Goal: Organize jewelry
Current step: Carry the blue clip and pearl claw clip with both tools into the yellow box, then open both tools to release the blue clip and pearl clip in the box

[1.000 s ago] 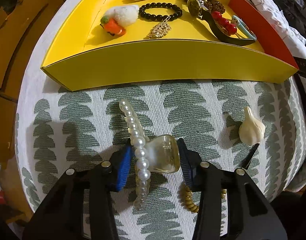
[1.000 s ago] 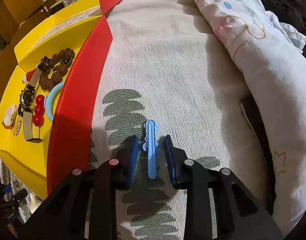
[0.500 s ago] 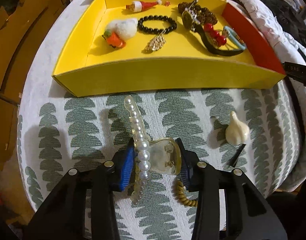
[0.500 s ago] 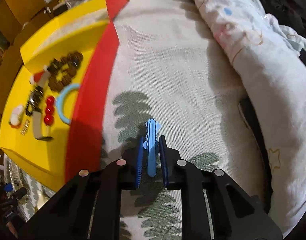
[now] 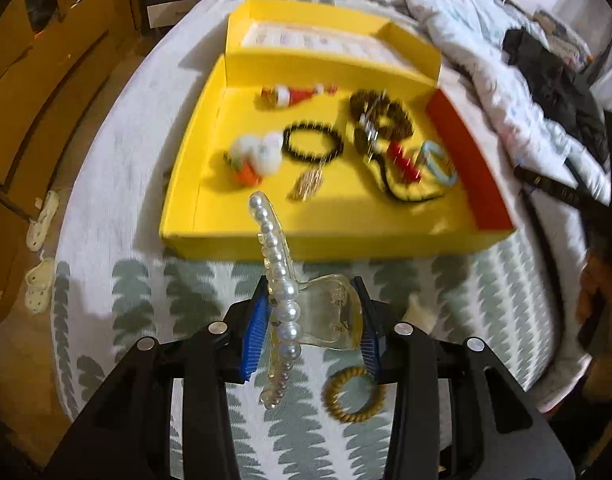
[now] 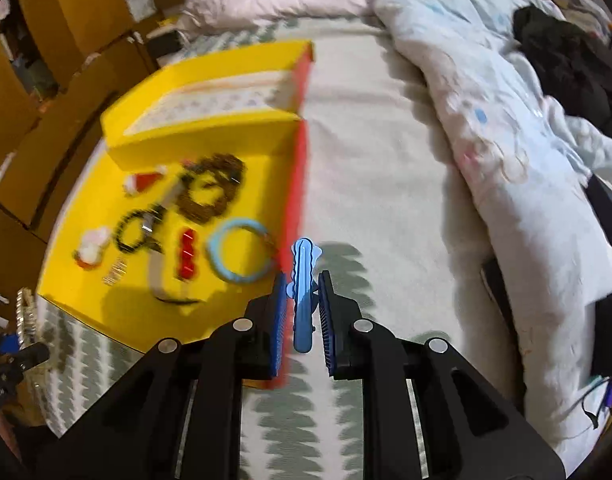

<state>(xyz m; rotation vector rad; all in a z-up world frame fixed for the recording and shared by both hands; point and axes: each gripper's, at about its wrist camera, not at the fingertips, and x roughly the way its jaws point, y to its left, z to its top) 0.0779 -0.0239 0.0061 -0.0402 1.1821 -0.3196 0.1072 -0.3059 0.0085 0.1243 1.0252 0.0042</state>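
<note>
My left gripper (image 5: 311,320) is shut on a clear claw hair clip with a row of pearls (image 5: 284,304) and holds it above the patterned bedspread, just short of the yellow tray's (image 5: 345,246) near wall. My right gripper (image 6: 304,308) is shut on a blue hair clip (image 6: 304,280) and holds it in the air beside the tray's red right wall (image 6: 296,184). The tray holds a black bead bracelet (image 5: 313,146), a brown bead bracelet (image 5: 379,114), a watch, red beads (image 5: 403,158), a light blue bangle (image 6: 238,250) and small ornaments.
A tan coil hair tie (image 5: 353,394) lies on the bedspread below my left gripper. A rumpled white duvet (image 6: 485,92) and dark clothes (image 6: 569,52) lie to the right. Cardboard boxes (image 5: 34,92) stand at the left. The tray's lid (image 5: 329,40) stands behind it.
Both grippers have lifted their clips off the bedspread. The left one rose with the pearl clip, uncovering the coil hair tie. The right one closed on the blue clip and swung toward the tray.
</note>
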